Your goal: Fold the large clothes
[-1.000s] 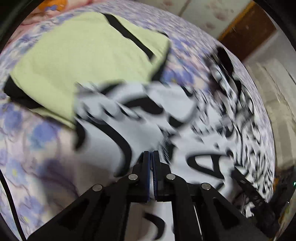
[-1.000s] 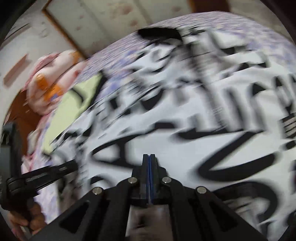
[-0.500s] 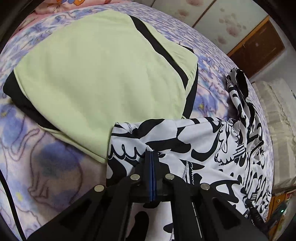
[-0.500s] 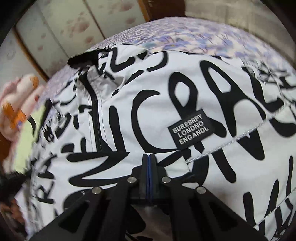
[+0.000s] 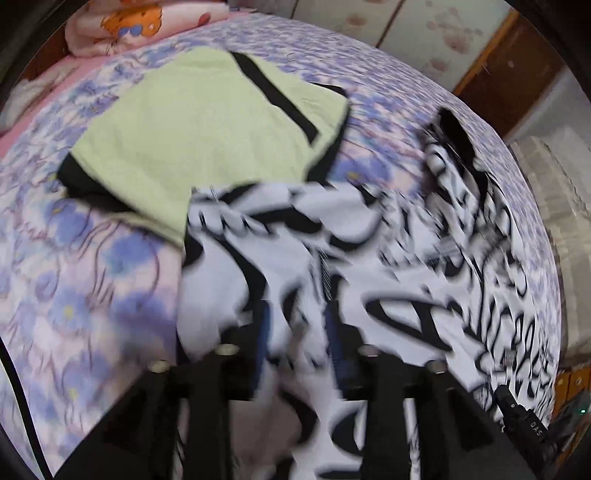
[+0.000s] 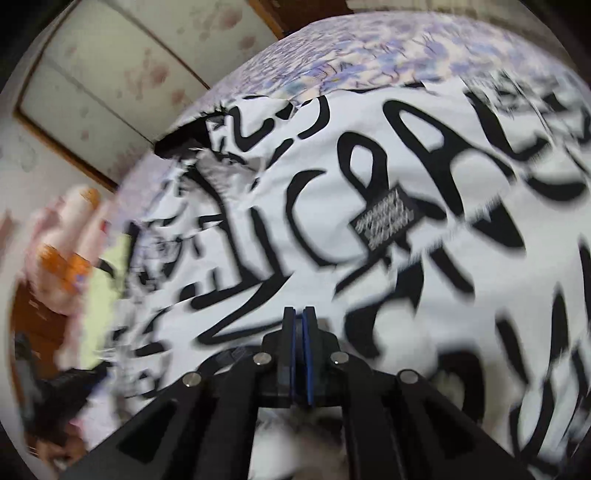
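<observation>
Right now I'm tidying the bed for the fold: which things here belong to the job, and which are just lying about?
Part of the job:
- black-and-white printed garment, spread on the bed
- left claw, its jaws just opened, cloth between them
- right claw, shut

Just lying about:
- folded green garment
- pink bedding
- floral bedsheet

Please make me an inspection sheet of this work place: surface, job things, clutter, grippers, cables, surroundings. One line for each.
Surface: bed with a purple floral sheet.
Job's things: black-and-white shirt spread on the bed, one corner over the green garment, which lies folded.
Clutter: pink bedding at the far edge.
Grippers: left gripper open, its jaws have just been opening, shirt cloth between them but not pinched; right gripper shut, with shirt cloth at its tips, a grip unclear.
Cables: a black cable at the left view's edge.
Surroundings: pale wall panels, brown wood trim.
</observation>
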Motion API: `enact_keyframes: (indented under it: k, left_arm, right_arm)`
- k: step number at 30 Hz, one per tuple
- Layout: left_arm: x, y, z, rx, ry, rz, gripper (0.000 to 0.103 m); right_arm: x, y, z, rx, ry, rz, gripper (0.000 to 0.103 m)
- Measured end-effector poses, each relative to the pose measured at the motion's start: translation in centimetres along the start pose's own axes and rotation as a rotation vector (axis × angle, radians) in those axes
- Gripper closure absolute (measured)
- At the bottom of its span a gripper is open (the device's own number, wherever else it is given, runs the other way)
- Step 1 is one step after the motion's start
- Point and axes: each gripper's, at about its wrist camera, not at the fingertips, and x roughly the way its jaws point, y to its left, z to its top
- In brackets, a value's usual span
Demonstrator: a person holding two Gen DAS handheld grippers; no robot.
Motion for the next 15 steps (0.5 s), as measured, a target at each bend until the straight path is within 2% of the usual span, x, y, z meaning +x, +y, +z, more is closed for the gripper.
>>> enact_keyframes:
  k: [1,2,4,6,7,8,11,15]
  left_arm:
    - [-0.5,-0.4,-0.9,0.007,0.0,0.007,0.055]
    - [-1.4,-1.3,-2.5,0.017,0.007,0.013,0.052]
    - [-2.5,-2.5,-4.9,0.032,0.033,0.011,0.051]
    - [-3.4,-4.5,-7.8,0.05,0.074,0.012,0.051]
    - [-3.8,-5.5,-9.0,0.056,0.087,0.015,0.05]
    - [-4.5,-6.9,-10.9,0.064,0.104,0.024,0.05]
    - [-6.2,-10.5,-15.3,0.116,0.136,0.048,0.046]
    - [-8.4,-15.9,-20.4,0.204,0.177,0.076,0.046]
  right_arm:
    - [-0.8,-0.1,-0.8,0.005,0.003,0.01,0.098]
    - [-1.3,-0.2,-1.4,0.004,0.005,0.008,0.098]
    - [-2.9,-1.1,-3.5,0.004,0.03,-0.001,0.097]
    - [-4.2,-2.3,-5.3,0.018,0.081,0.041,0.096]
    - [-4.7,-2.8,-5.8,0.021,0.099,0.062,0.093]
    - [-5.7,-3.5,-6.6,0.014,0.126,0.071,0.083]
    - [-9.1,-5.3,-8.0,-0.061,0.158,0.082,0.064]
    - [-13.7,-8.2,-8.0,-0.163,0.194,0.112,0.055]
